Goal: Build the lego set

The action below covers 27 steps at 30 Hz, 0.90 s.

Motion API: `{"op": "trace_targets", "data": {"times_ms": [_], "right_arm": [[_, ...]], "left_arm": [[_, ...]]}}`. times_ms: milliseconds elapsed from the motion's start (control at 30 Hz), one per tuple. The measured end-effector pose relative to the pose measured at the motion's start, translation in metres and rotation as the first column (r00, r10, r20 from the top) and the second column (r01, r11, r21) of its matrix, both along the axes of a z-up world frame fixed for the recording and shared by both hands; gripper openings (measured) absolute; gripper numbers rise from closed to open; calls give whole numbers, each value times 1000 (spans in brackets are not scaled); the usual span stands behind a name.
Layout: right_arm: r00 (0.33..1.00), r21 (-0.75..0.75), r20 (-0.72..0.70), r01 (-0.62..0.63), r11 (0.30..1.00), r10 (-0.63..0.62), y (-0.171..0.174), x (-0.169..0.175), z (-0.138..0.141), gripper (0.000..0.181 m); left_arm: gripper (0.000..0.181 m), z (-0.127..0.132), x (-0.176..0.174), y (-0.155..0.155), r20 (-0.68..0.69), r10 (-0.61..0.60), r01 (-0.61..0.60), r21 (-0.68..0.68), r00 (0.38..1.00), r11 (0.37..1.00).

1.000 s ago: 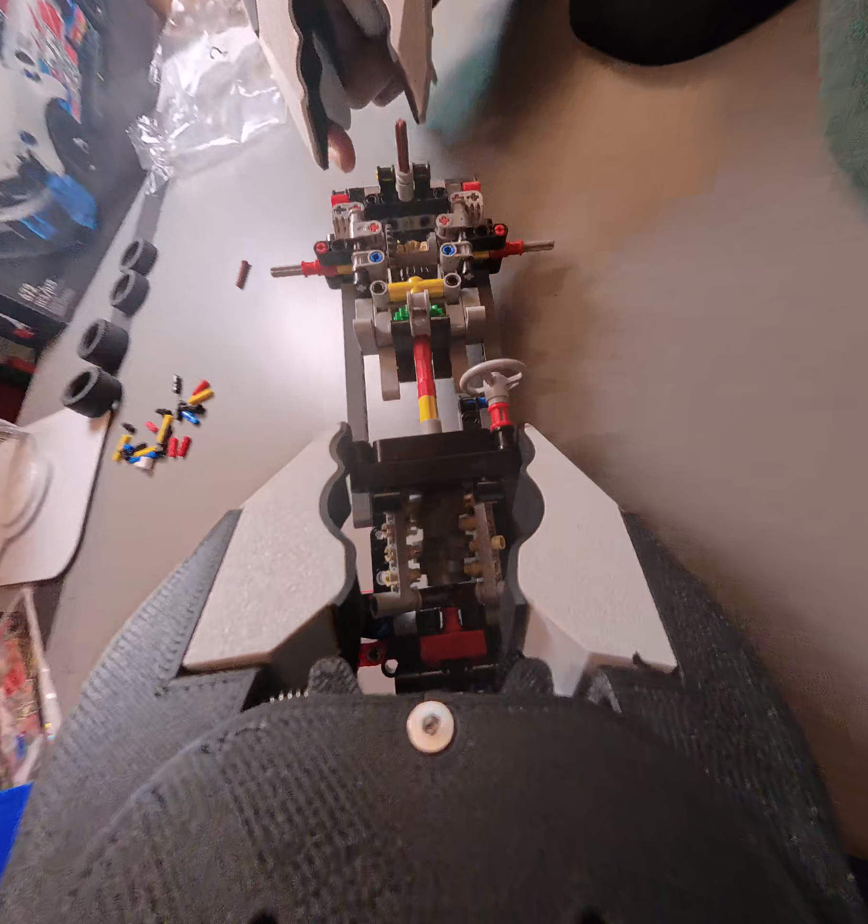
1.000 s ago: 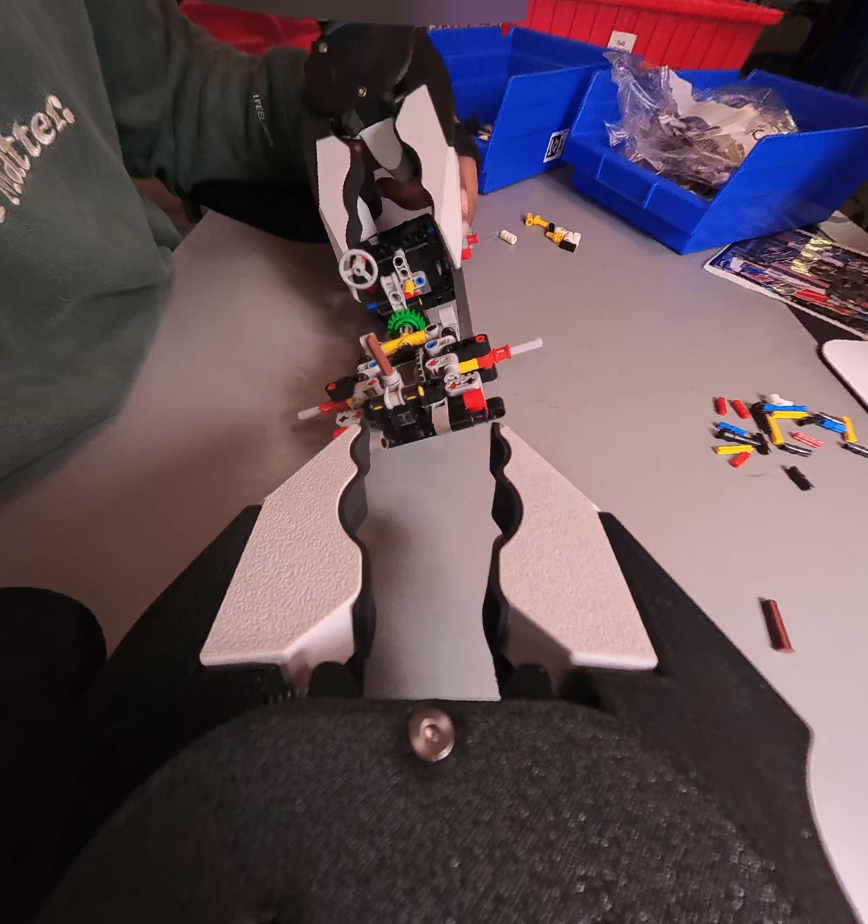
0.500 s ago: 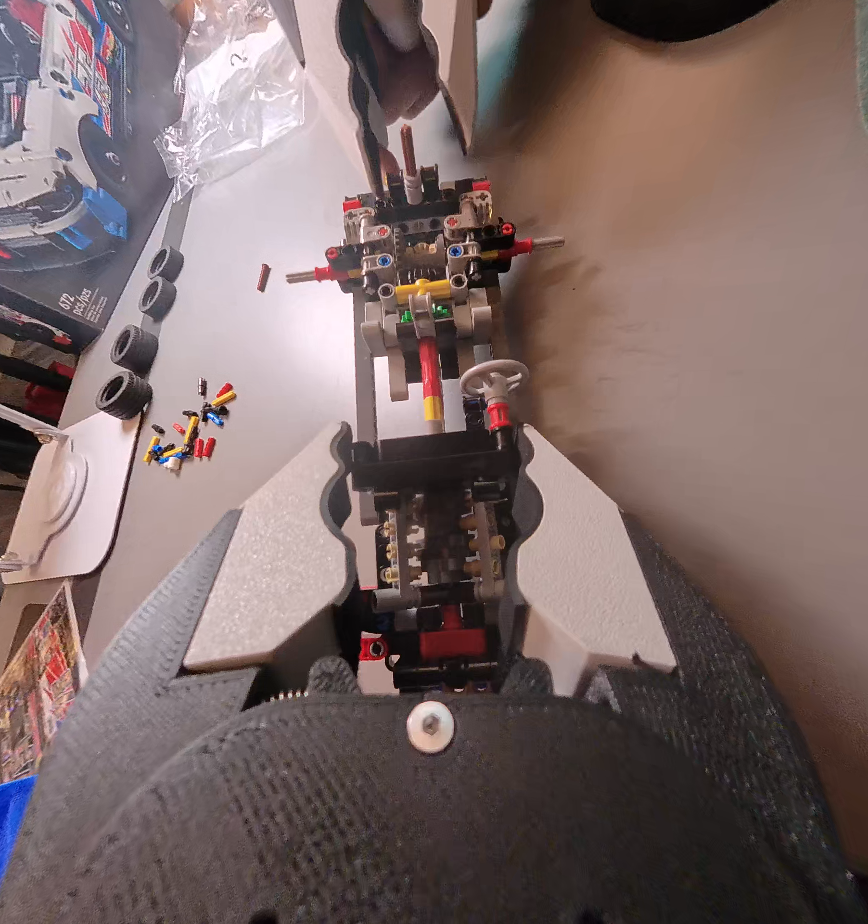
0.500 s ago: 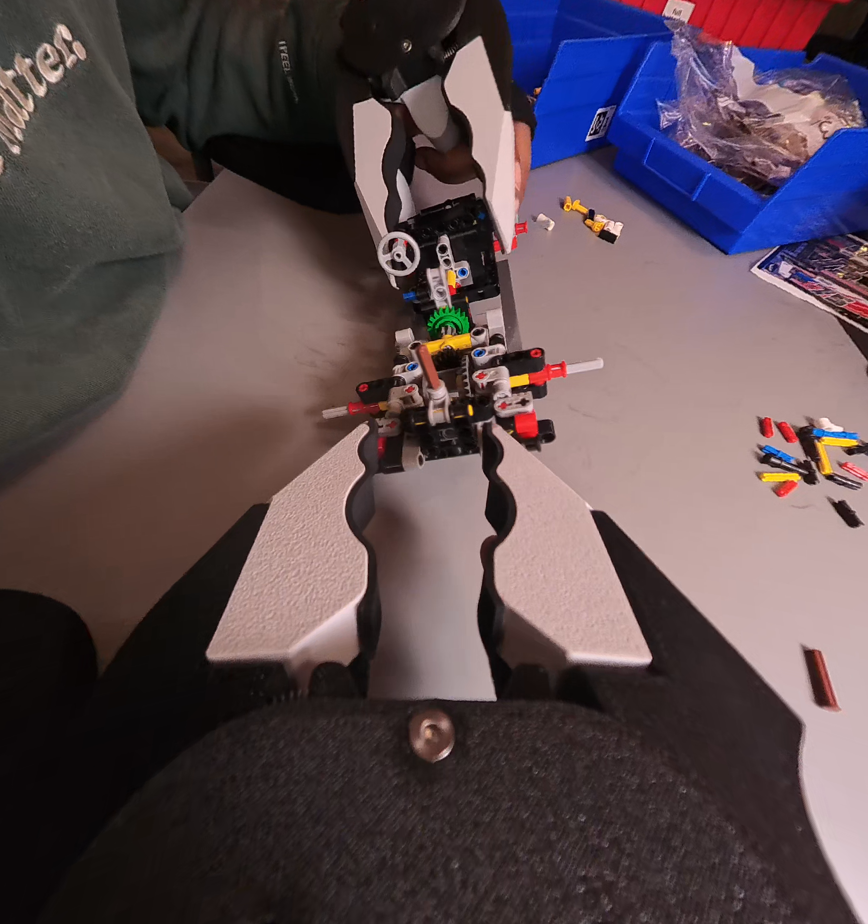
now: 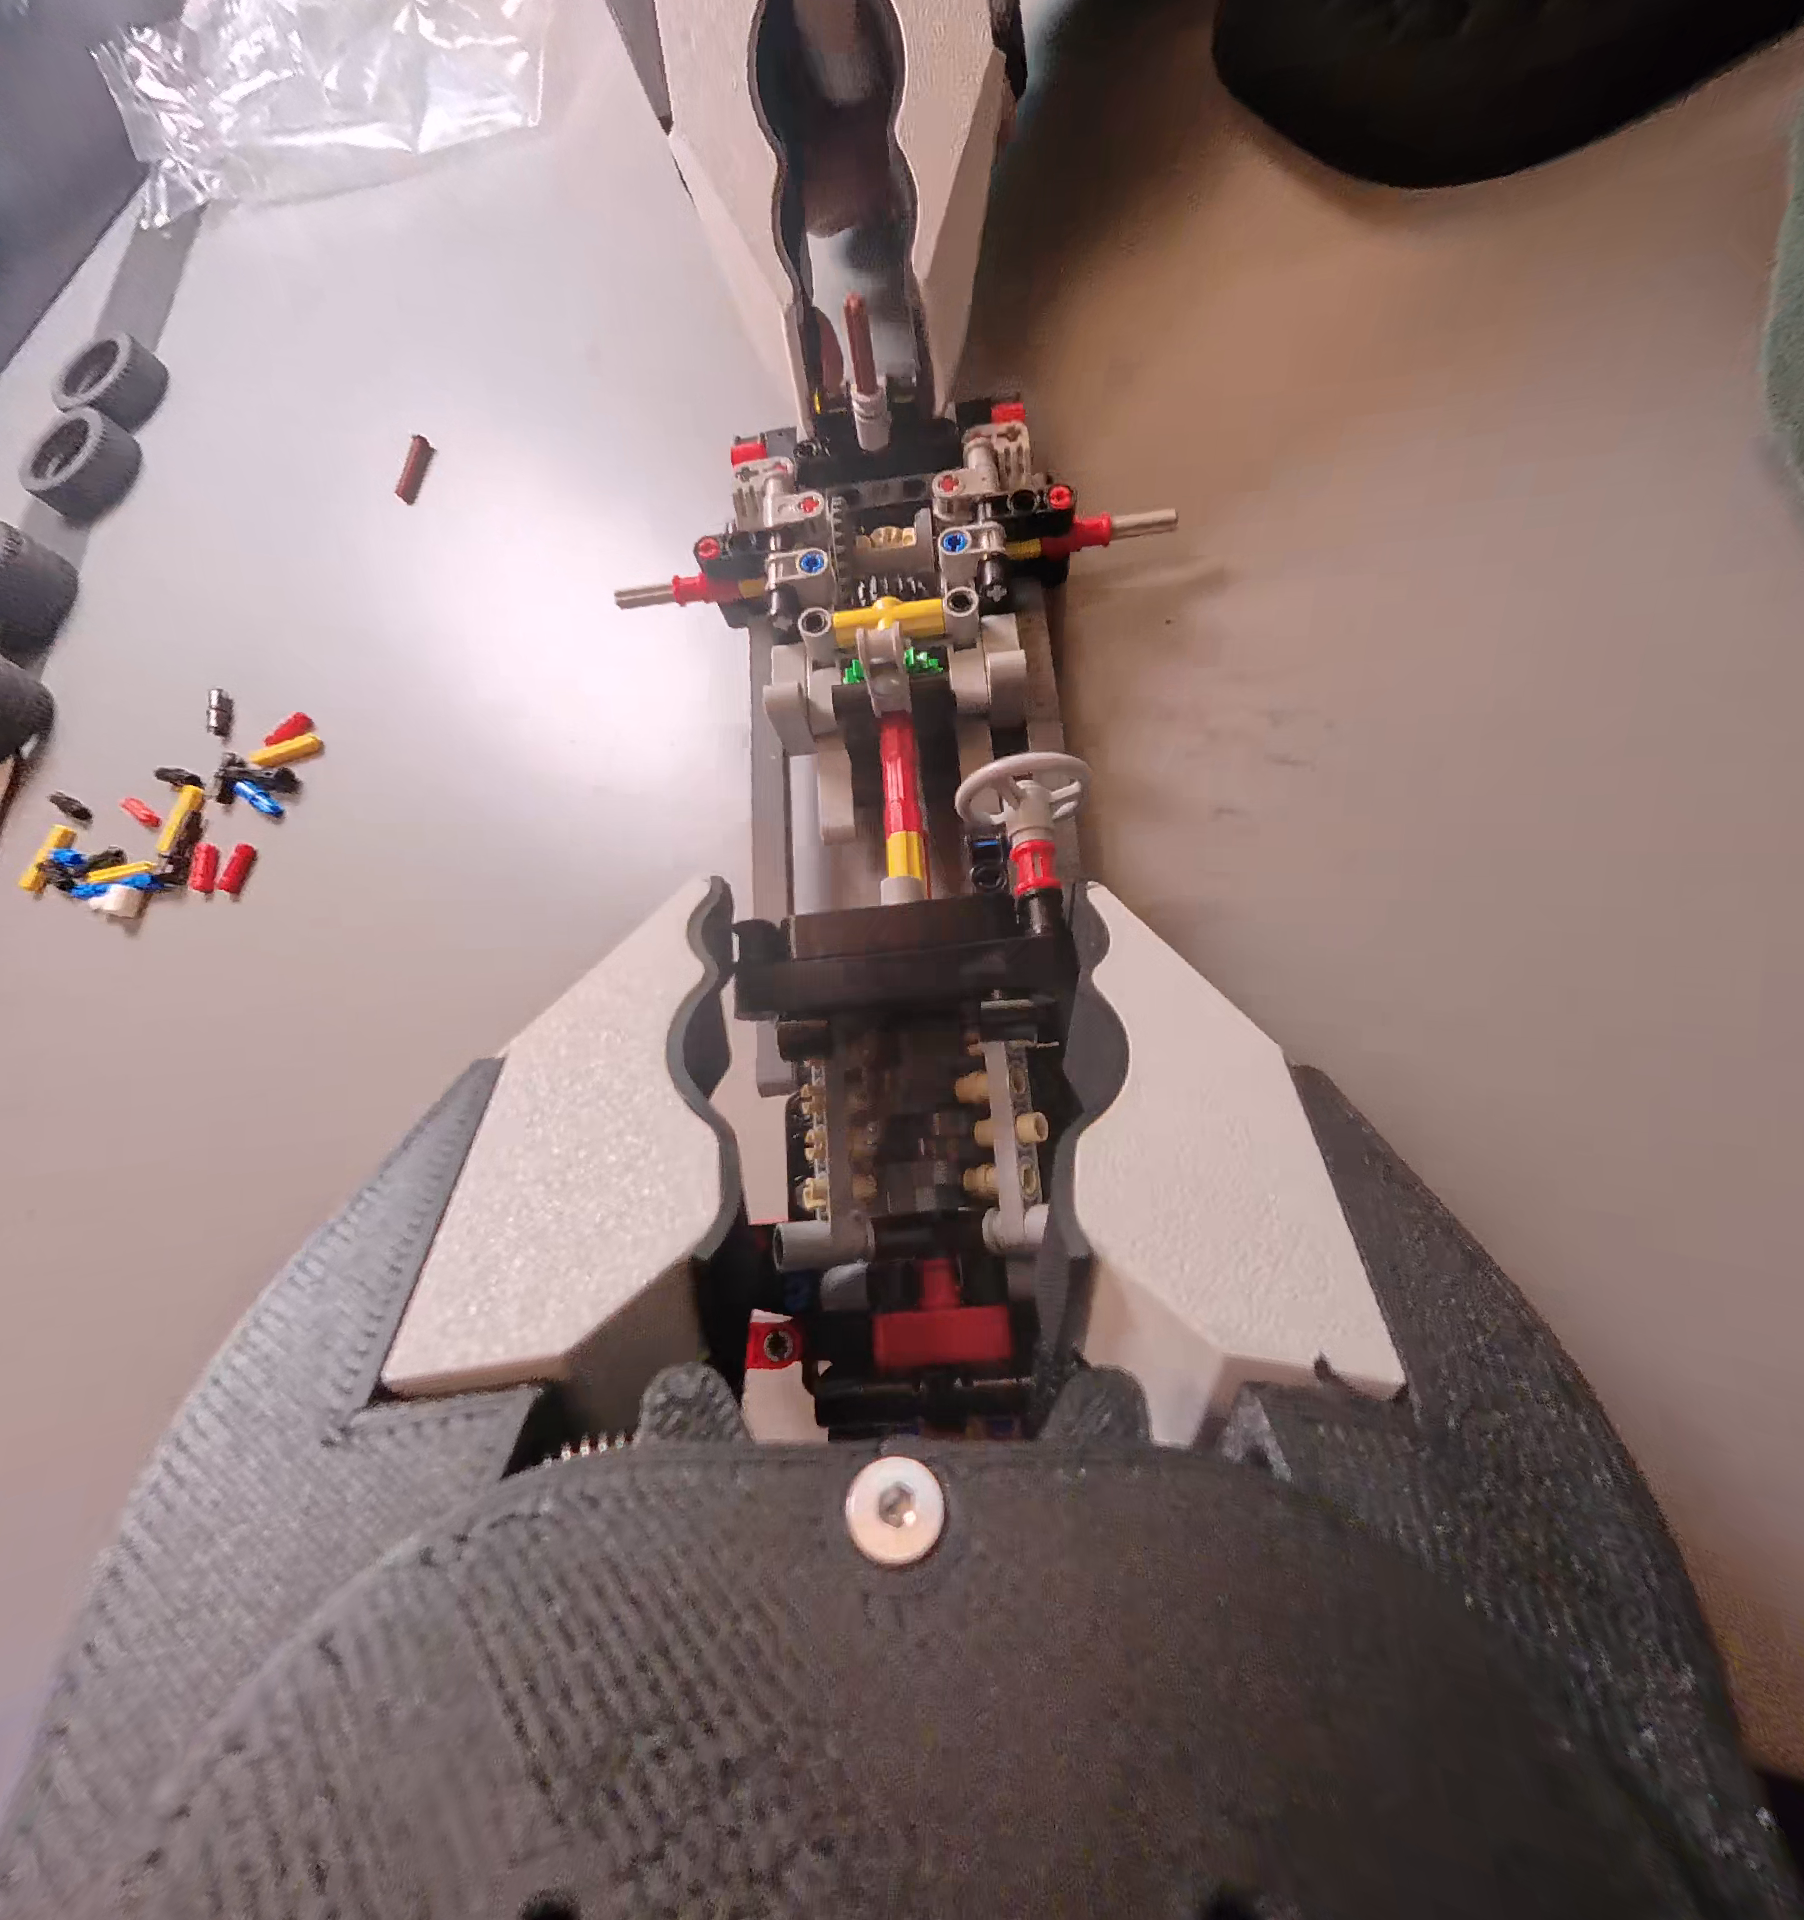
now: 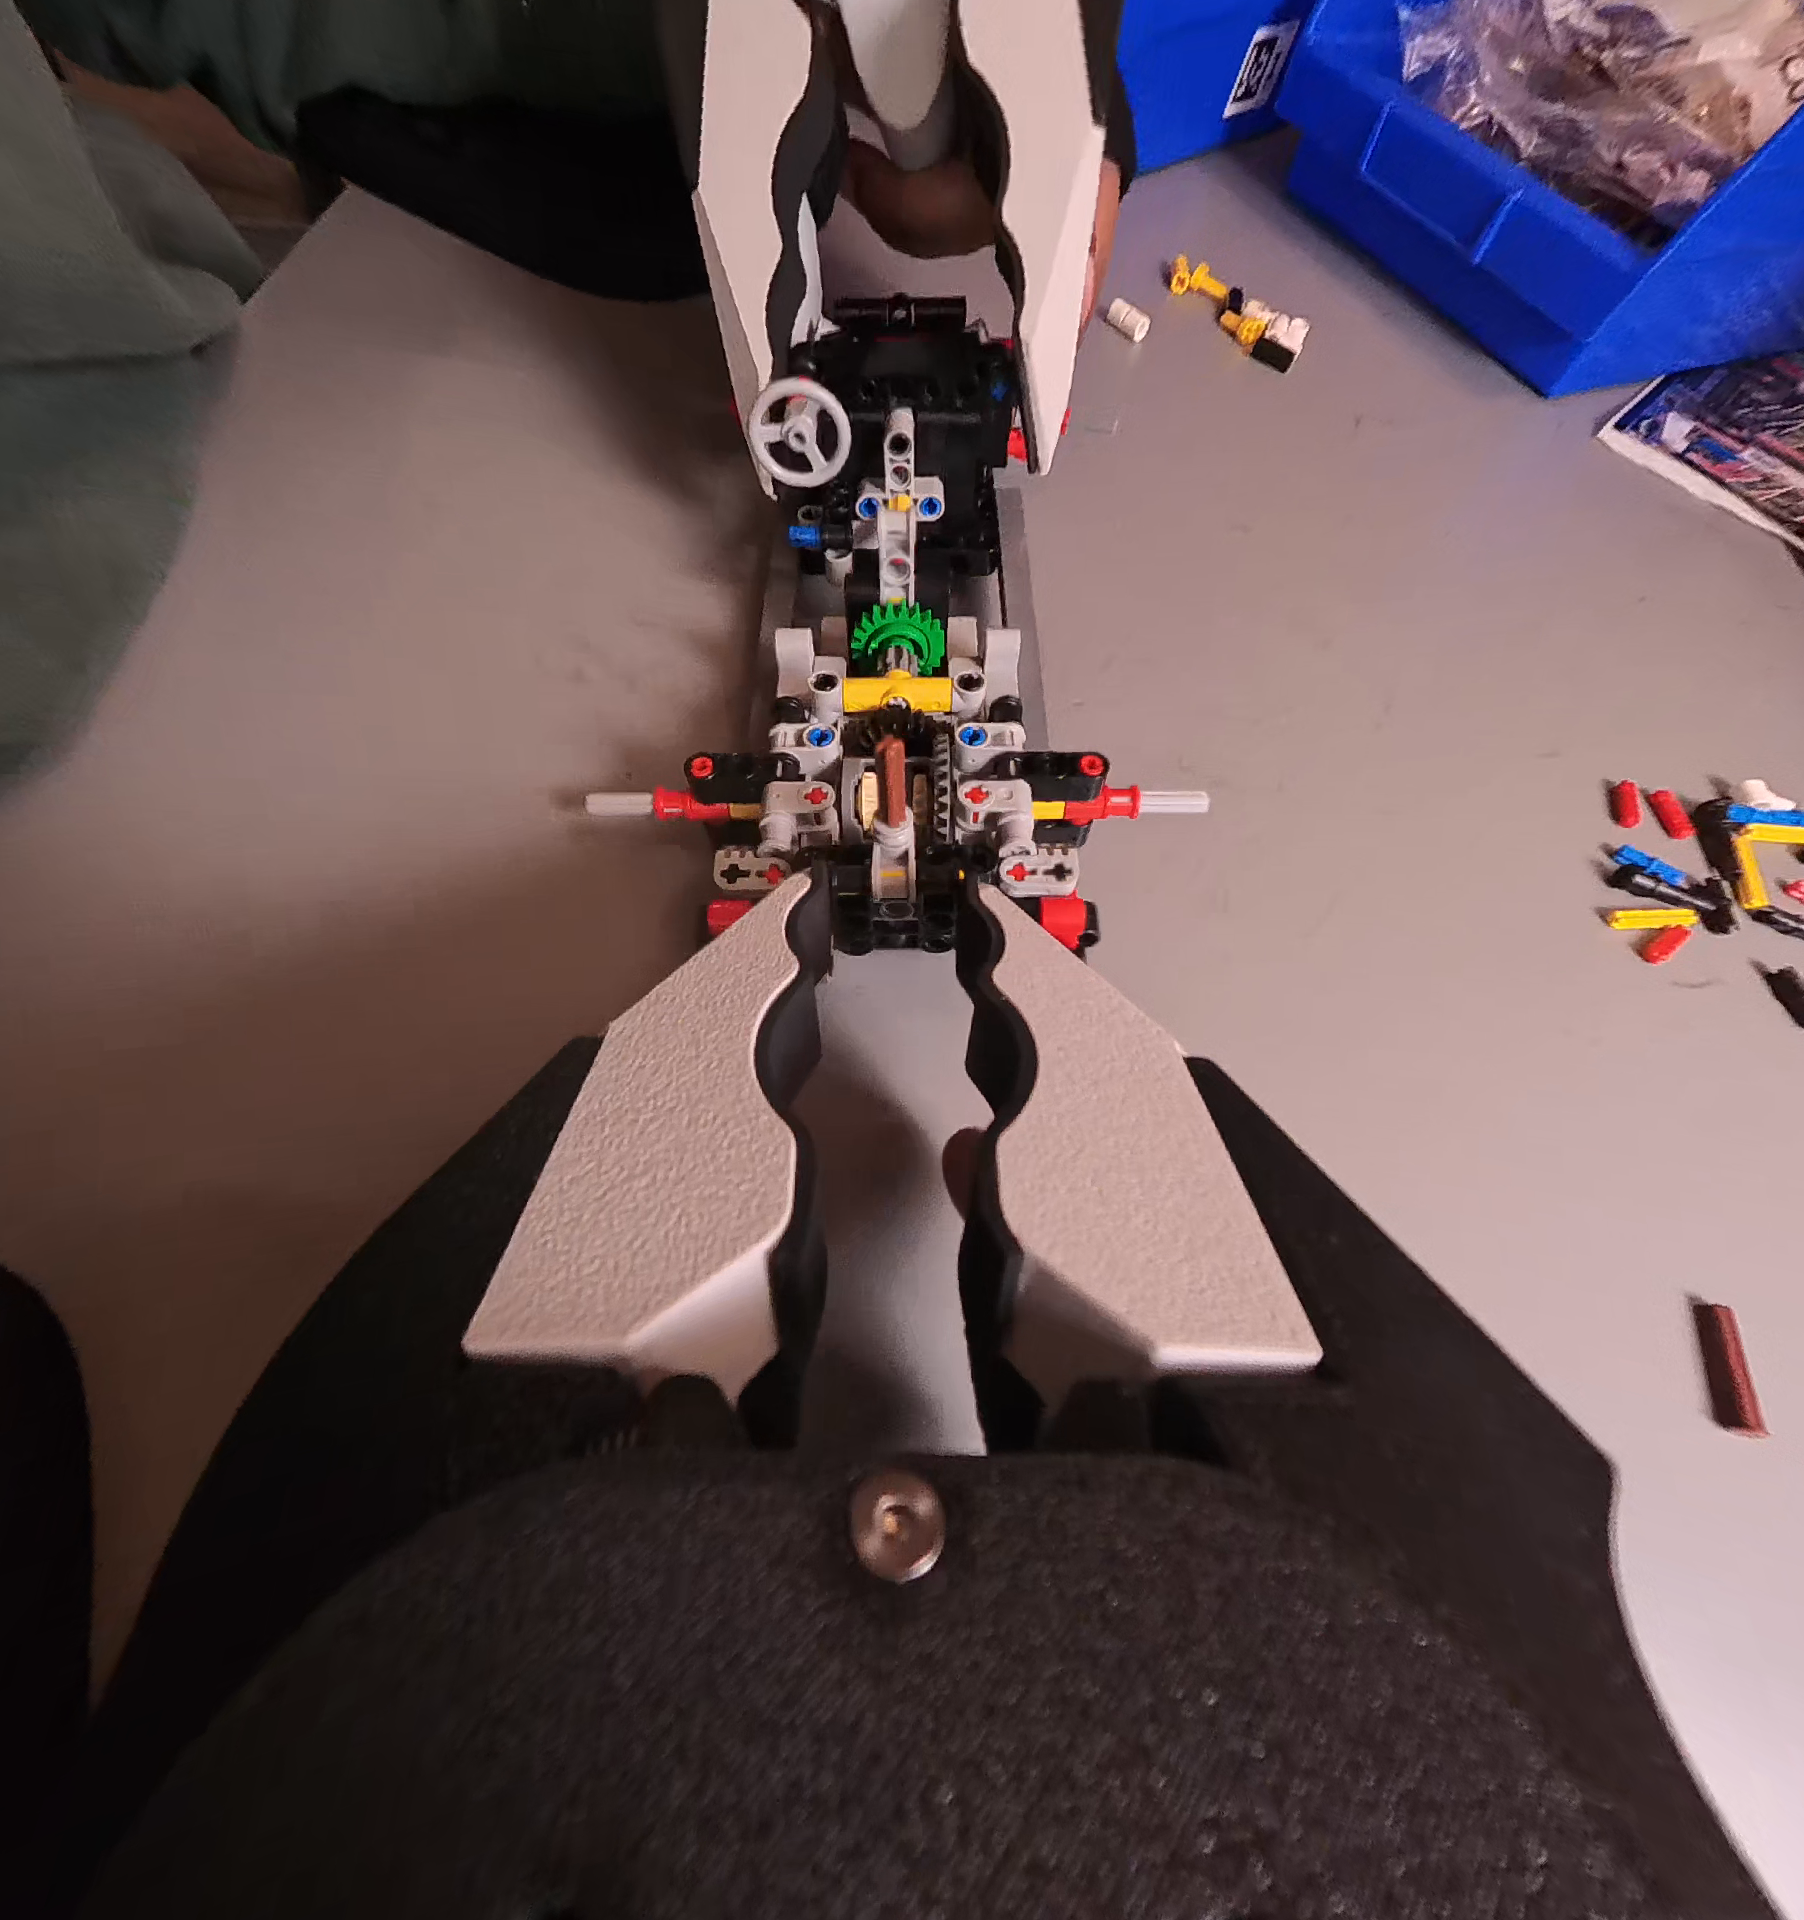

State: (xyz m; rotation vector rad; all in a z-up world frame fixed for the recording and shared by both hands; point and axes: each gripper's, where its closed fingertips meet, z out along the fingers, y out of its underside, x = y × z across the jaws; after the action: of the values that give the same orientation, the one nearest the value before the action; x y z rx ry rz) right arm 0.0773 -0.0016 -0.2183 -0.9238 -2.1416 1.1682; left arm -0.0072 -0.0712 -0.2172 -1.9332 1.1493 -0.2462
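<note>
Lego chassis (image 5: 903,790): left gripper (image 5: 898,997) clamps it; right gripper (image 6: 896,904) straddles its end; four tyres (image 5: 4,613).

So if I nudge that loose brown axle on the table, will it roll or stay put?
The brown axle looks thin and light, so it should skid easily on the smooth table. It lies flat, so tipping seems unlikely. Its ridged profile probably limits rolling.

Surroundings on the grey worktop (image 6: 1397,644)

Crumpled clear plastic bag (image 5: 326,94) lies at the far left edge. Two blue storage bins (image 6: 1563,260) stand side by side at the far right, the nearer one holding a bag of dark contents; a printed booklet (image 6: 1750,447) lies just beside it. A green garment (image 6: 56,343) shows at left.
</note>
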Motion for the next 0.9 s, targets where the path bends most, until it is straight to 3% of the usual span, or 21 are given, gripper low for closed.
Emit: {"op": "trace_targets", "data": {"times_ms": [200,333,467,833,900], "right_arm": [[999,-32,49,2,999,0,2,0,-3,22],[998,-43,70,1,999,2,2,0,-5,21],[996,-50,87,-5,999,9,1,1,-6,21],[998,-9,67,11,1000,-11,0,2,-8,22],[999,-13,50,21,1000,-20,3,2,-5,31]], "left_arm": [[64,0,0,3,79,40,-36,-50,996,998],[76,0,3,-1,131,45,-34,-85,990,996],[85,-12,4,-1,67,53,-46,-104,996,994],[78,-11,1,9,84,106,-97,-100,991,990],[78,-11,1,9,86,101,-92,-97,991,991]]}}
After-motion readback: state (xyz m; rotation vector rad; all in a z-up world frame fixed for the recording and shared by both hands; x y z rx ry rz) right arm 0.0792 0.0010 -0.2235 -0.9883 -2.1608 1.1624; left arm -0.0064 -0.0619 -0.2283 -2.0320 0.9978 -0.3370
